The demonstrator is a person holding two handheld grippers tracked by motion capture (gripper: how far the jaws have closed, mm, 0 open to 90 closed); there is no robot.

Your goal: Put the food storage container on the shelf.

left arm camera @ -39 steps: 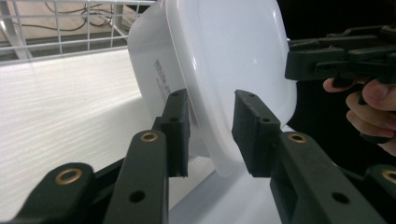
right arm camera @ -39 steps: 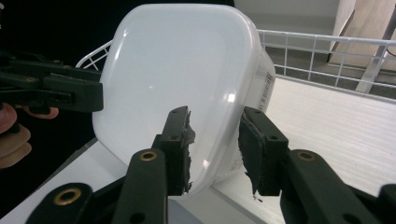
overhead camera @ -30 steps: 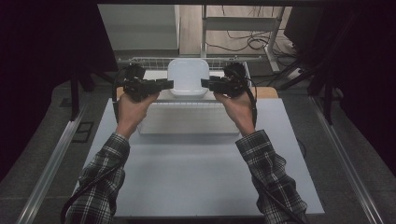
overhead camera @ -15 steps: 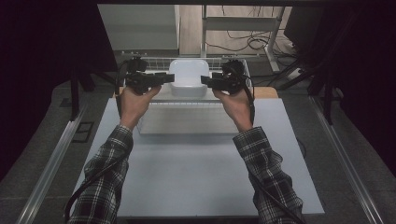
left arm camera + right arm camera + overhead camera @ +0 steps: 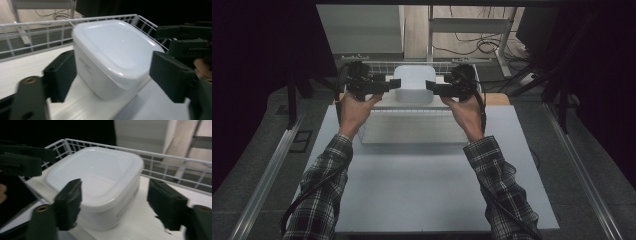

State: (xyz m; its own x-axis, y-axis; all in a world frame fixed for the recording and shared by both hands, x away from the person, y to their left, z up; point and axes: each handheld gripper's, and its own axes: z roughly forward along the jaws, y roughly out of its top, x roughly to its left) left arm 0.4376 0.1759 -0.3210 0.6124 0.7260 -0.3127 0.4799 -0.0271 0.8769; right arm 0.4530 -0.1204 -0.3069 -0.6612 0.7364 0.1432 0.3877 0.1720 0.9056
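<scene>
2 claws flank a white lidded container at the far edge of the pale grey surface. Container sits on a white board inside a white wire basket. Left claw and right claw: jaws have just been opening, now wide, container between them, pads clear of its walls. Room dark at both sides; cables on the wooden floor beyond.
</scene>
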